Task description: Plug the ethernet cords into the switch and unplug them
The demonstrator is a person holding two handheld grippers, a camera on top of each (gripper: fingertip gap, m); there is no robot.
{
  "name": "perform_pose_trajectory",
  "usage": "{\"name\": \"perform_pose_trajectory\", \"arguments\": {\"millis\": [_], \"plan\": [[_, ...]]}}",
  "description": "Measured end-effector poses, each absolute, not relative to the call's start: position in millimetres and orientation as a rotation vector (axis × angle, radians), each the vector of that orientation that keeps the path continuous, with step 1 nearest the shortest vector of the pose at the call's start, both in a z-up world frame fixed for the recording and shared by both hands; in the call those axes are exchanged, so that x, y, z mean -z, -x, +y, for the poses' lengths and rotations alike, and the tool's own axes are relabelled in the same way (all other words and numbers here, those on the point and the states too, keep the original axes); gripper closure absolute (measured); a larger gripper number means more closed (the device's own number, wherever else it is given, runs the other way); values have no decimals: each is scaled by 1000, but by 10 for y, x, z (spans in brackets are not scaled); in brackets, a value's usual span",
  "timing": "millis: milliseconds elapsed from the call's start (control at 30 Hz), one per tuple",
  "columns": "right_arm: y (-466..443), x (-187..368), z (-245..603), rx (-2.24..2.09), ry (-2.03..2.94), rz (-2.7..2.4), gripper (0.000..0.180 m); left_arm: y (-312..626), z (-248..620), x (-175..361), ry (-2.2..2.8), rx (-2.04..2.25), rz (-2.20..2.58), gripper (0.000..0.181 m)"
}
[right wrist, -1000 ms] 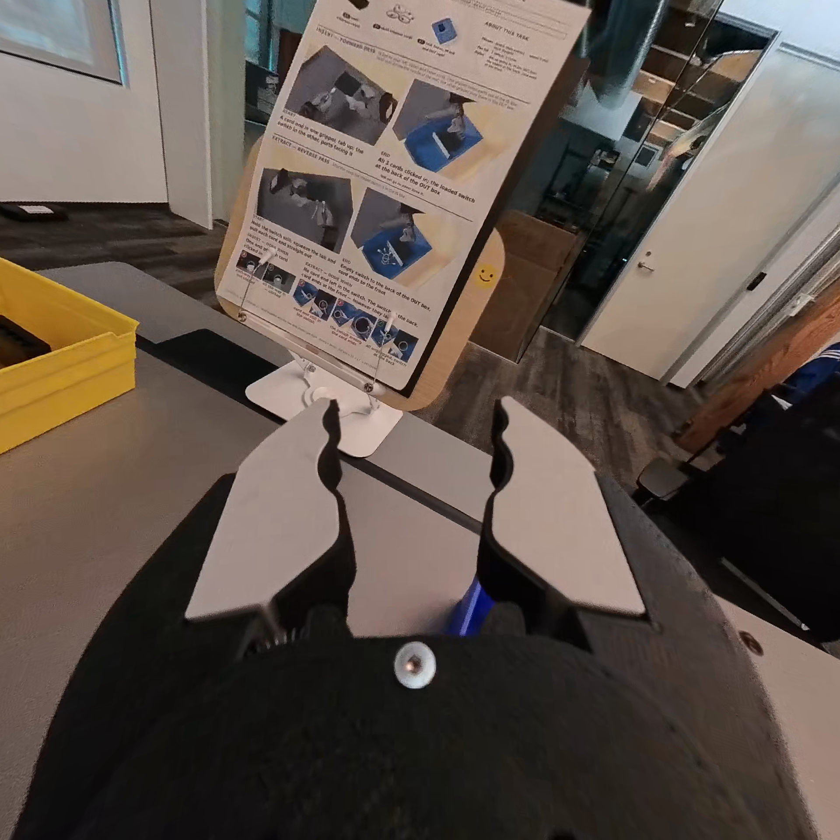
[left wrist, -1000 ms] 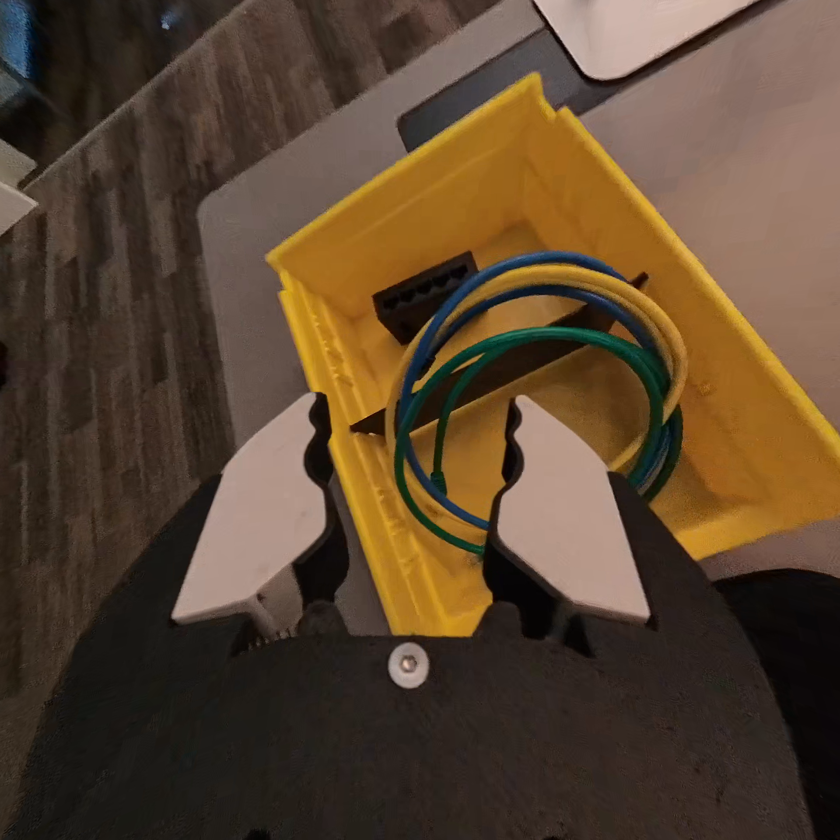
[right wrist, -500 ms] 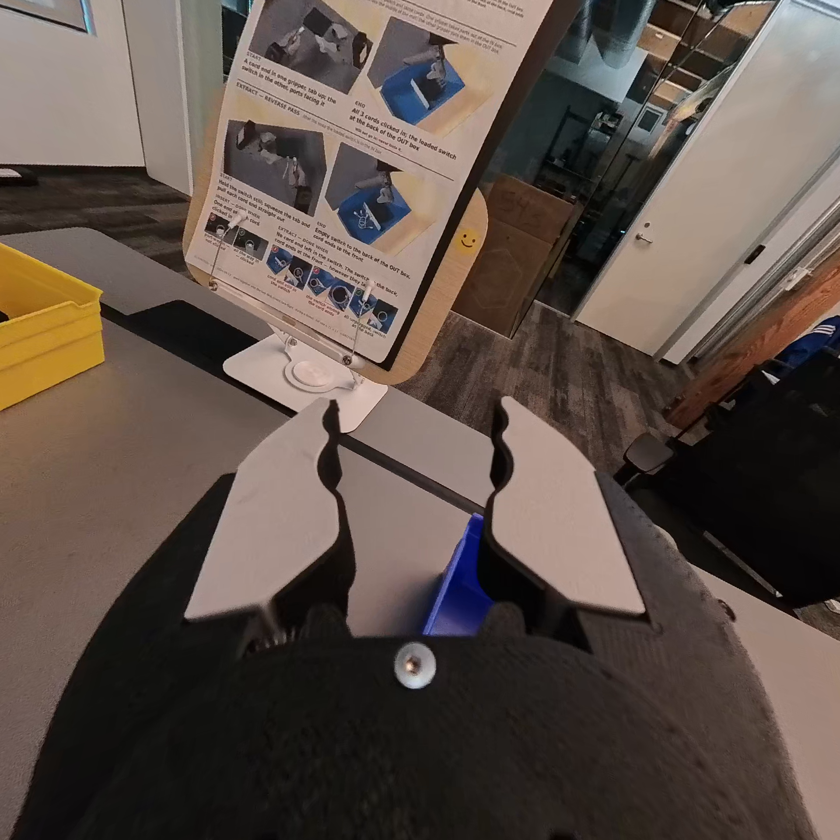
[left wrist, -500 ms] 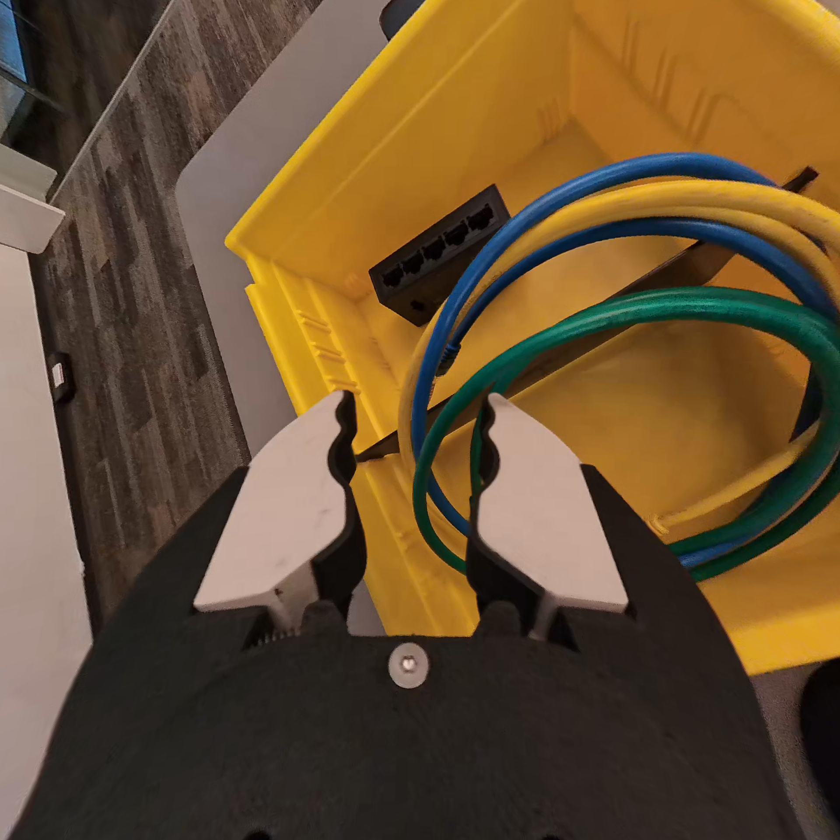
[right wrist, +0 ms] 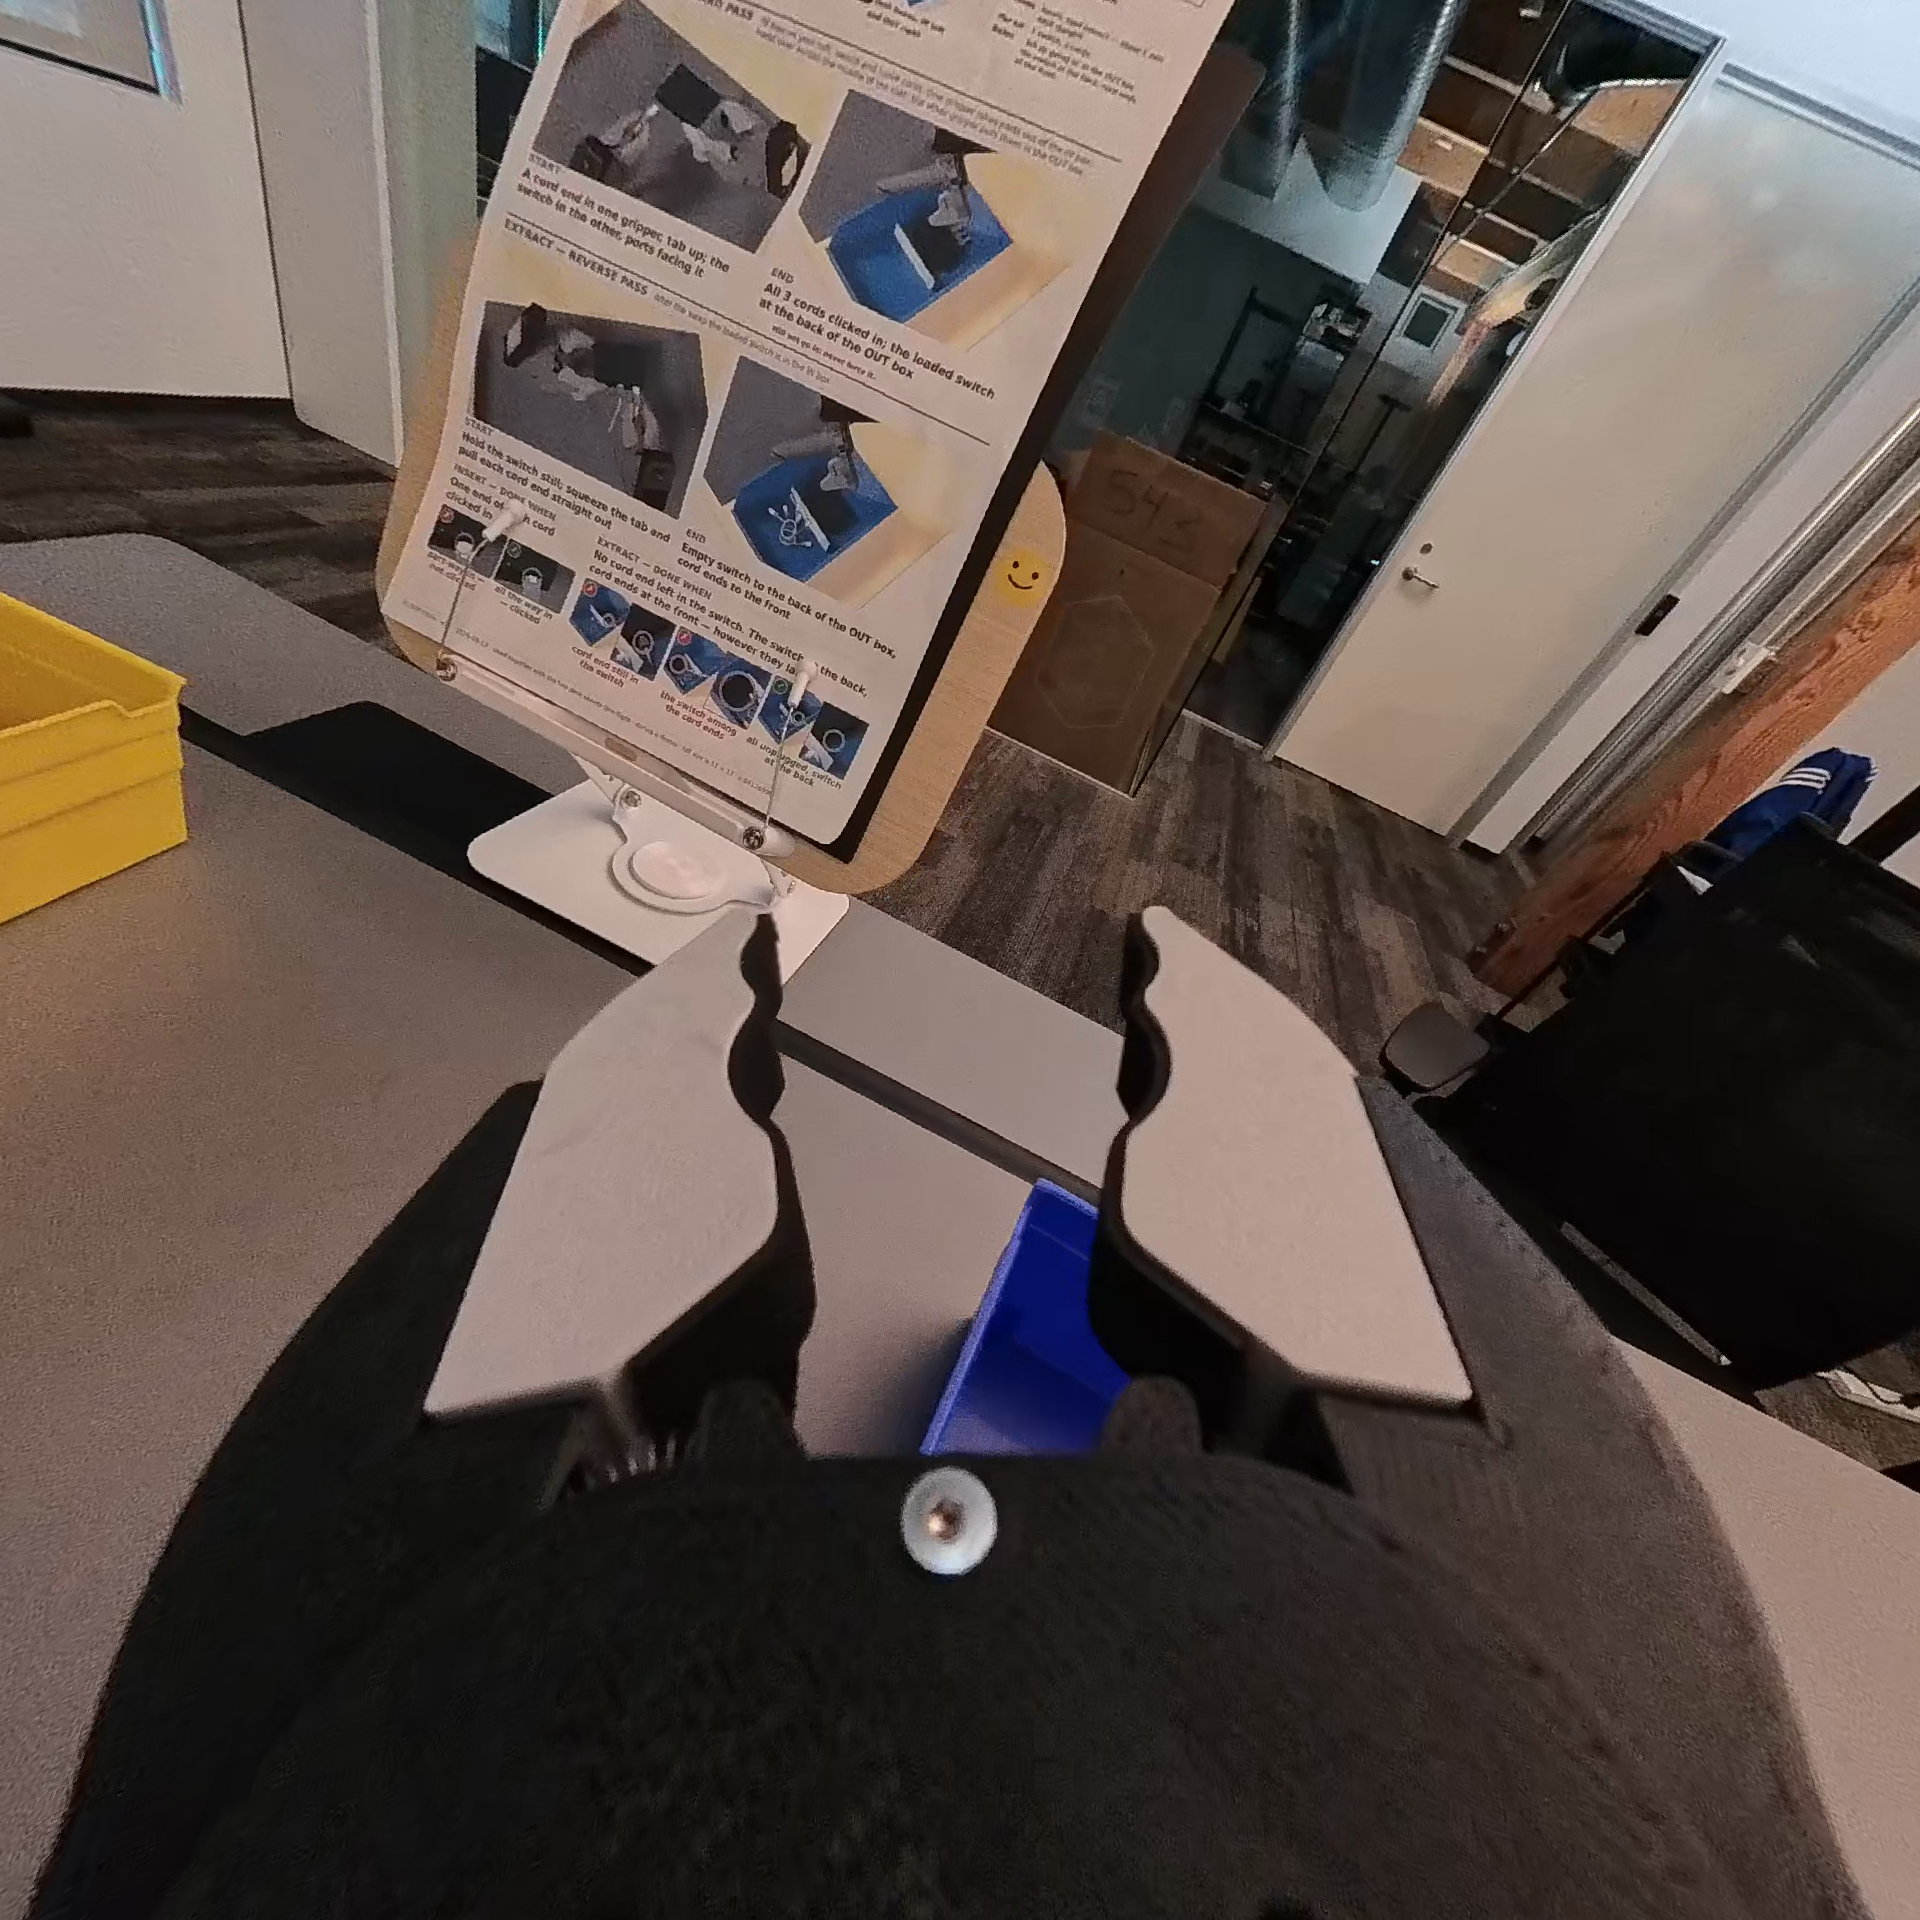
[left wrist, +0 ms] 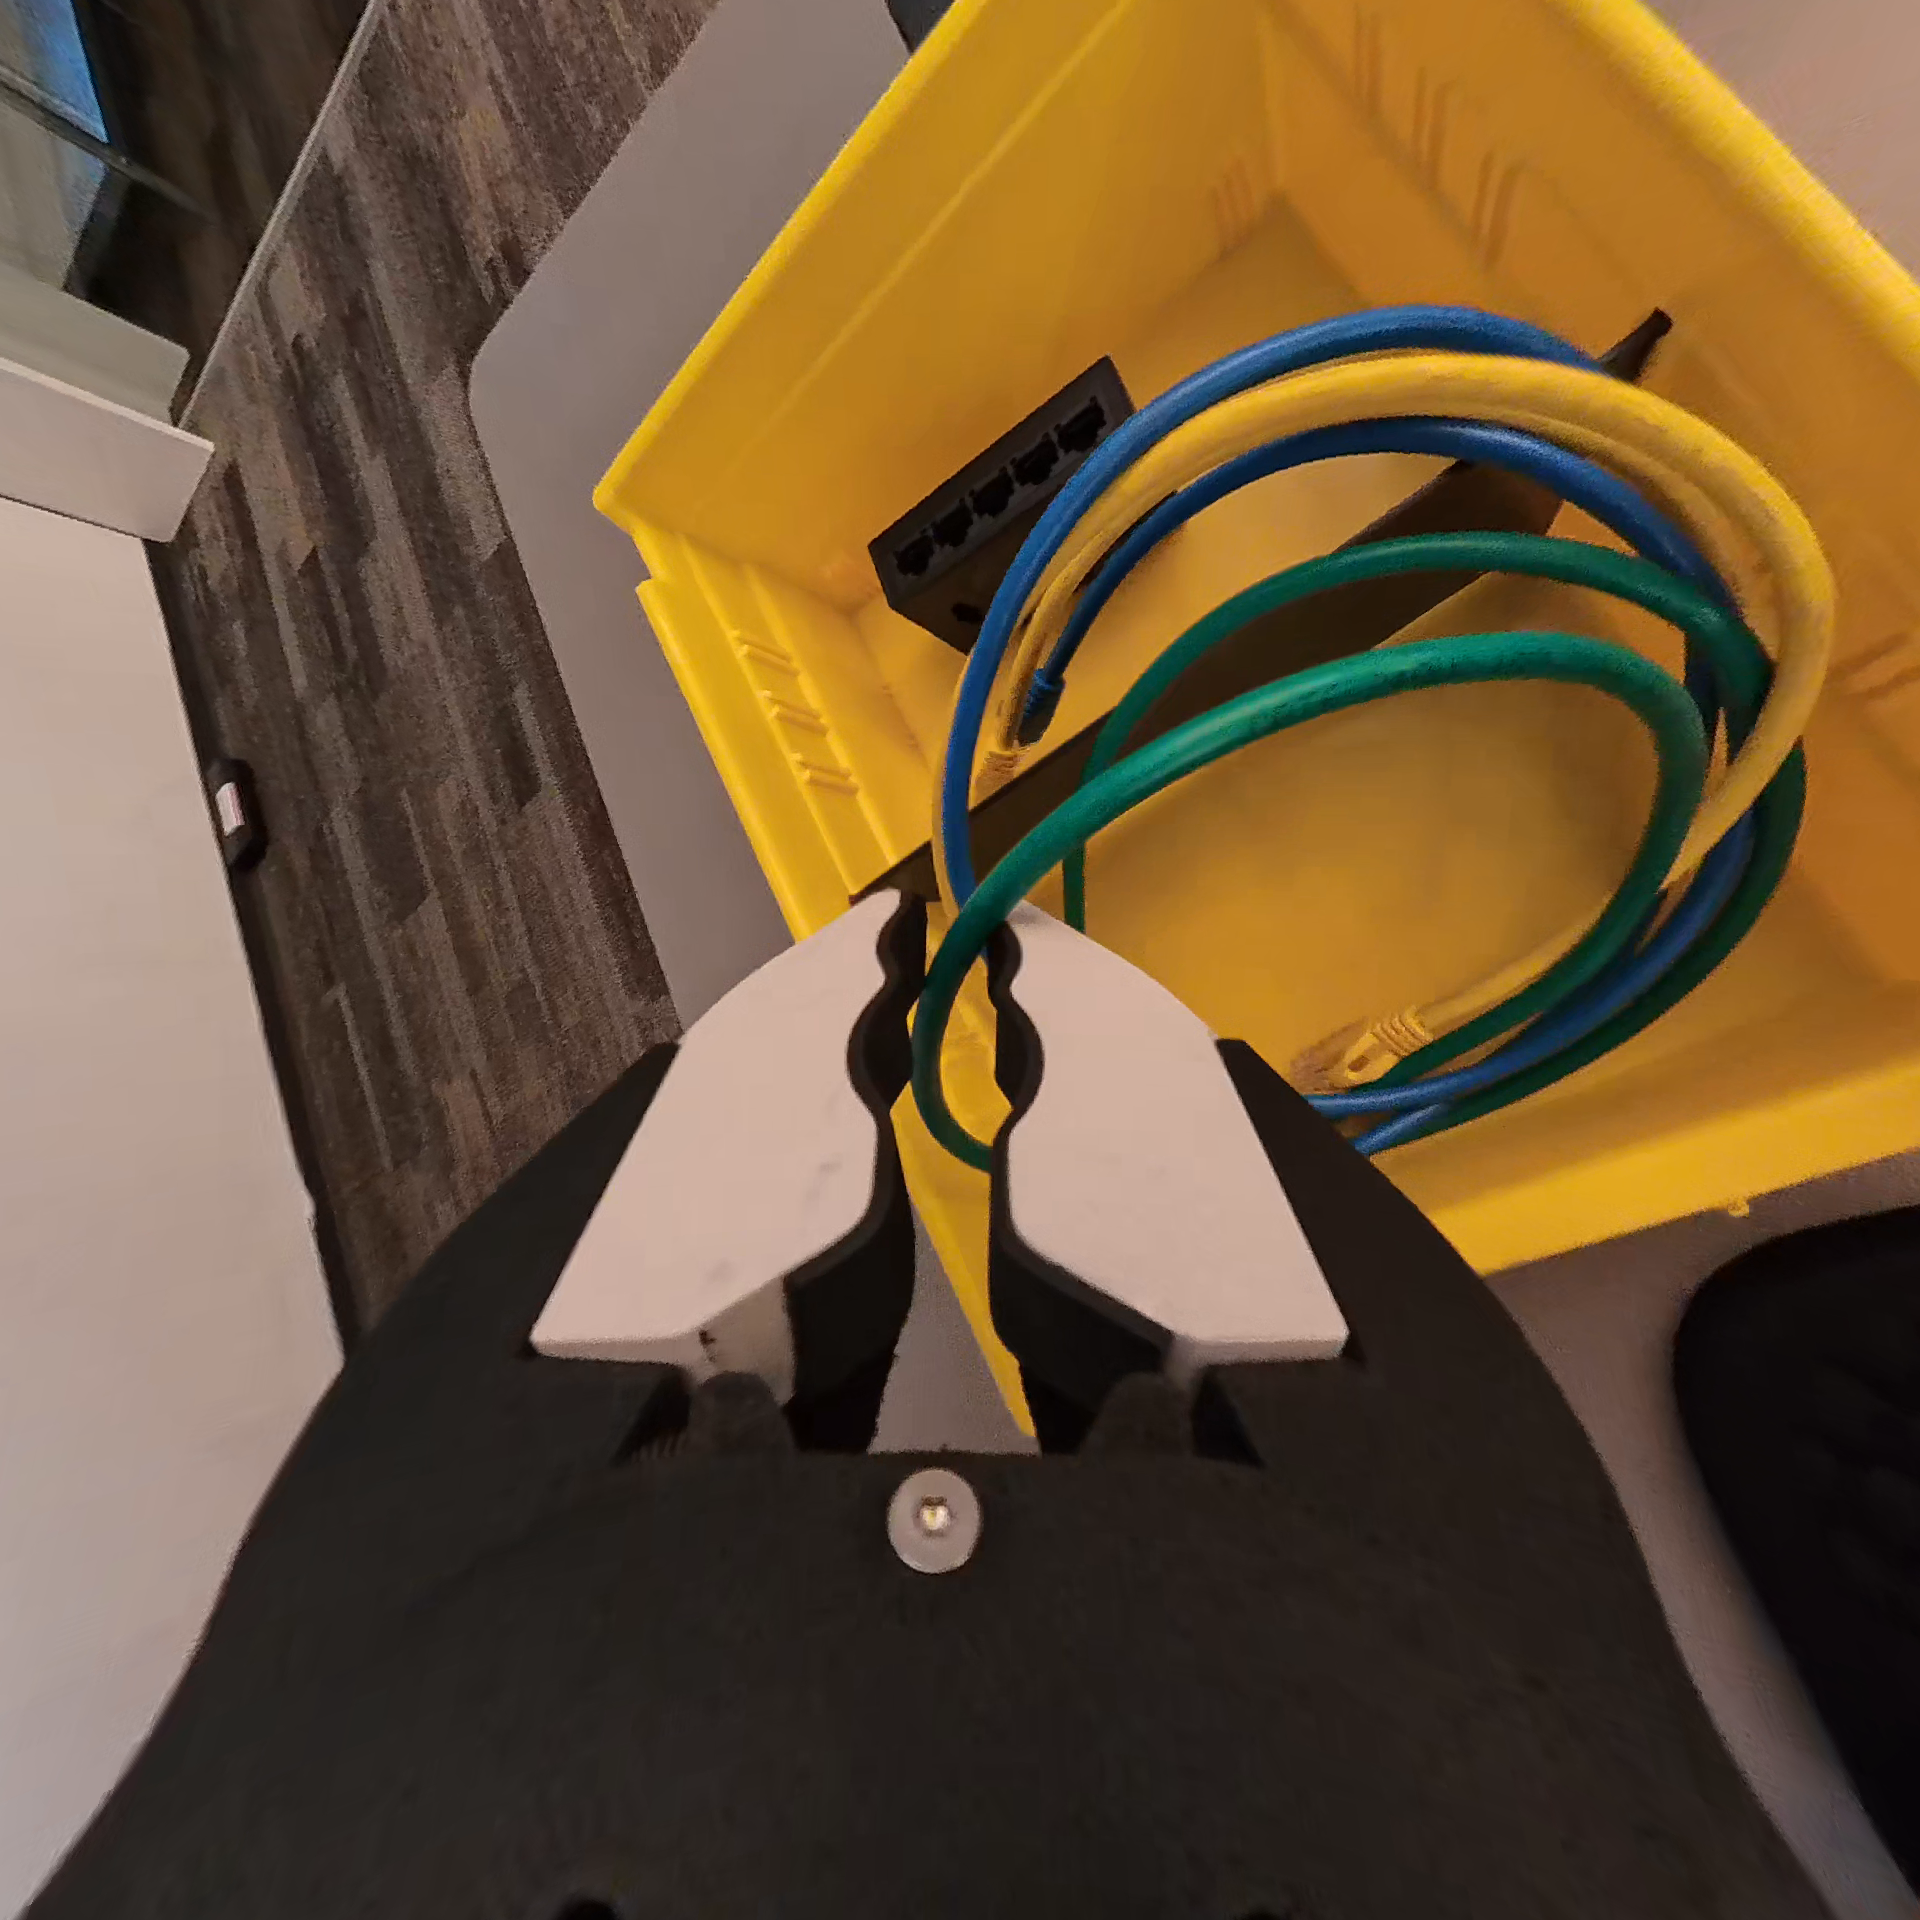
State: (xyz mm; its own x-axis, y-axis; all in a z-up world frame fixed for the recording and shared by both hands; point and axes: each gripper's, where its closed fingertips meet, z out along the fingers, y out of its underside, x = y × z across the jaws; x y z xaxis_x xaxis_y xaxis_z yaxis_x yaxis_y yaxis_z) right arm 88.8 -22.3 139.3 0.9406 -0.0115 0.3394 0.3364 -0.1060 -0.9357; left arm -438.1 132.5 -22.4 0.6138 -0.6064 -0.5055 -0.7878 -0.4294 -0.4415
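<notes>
In the left wrist view a yellow bin [left wrist: 935,260] holds a black switch [left wrist: 997,509] with its ports facing up, behind a black divider [left wrist: 1455,520]. Coiled blue [left wrist: 1299,343], yellow [left wrist: 1455,384] and green [left wrist: 1403,665] ethernet cords lie across the divider. My left gripper [left wrist: 951,935] is at the bin's near corner, its jaws closed to a narrow gap on a loop of the green cord. My right gripper [right wrist: 945,935] is open and empty above the grey table, with the corner of a blue bin [right wrist: 1029,1340] below it.
An instruction sheet on a wooden board [right wrist: 779,364] stands on a white base [right wrist: 582,862] at the table's far edge. The yellow bin's corner [right wrist: 83,748] shows at the left of the right wrist view. A black chair [right wrist: 1714,1091] stands on the right. The floor drops off left of the bin.
My left gripper moved down to the bin's near corner and closed its jaws around the green cord. My right gripper stayed open and drifted slightly, showing more of the blue bin.
</notes>
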Motion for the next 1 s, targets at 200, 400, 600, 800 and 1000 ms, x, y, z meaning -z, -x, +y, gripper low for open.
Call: {"name": "perform_pose_trajectory", "arguments": {"millis": [200,400,600,800,1000], "plan": [[-941,-1384,-222,302,1660,-242,117,4346,1133,-101,2111,-398,1069,173],[-945,-1383,-218,321,1657,-247,117,4394,849,-446,2026,-502,1023,176],[-983,-1400,-233,331,1649,-239,118,4574,634,-667,2032,-559,875,176],[-1011,-1384,-215,345,1653,-236,119,4630,530,-1041,1936,-516,674,176],[-992,-1334,-177,353,1672,-254,119,4608,602,-1148,1874,-549,659,176]]}}
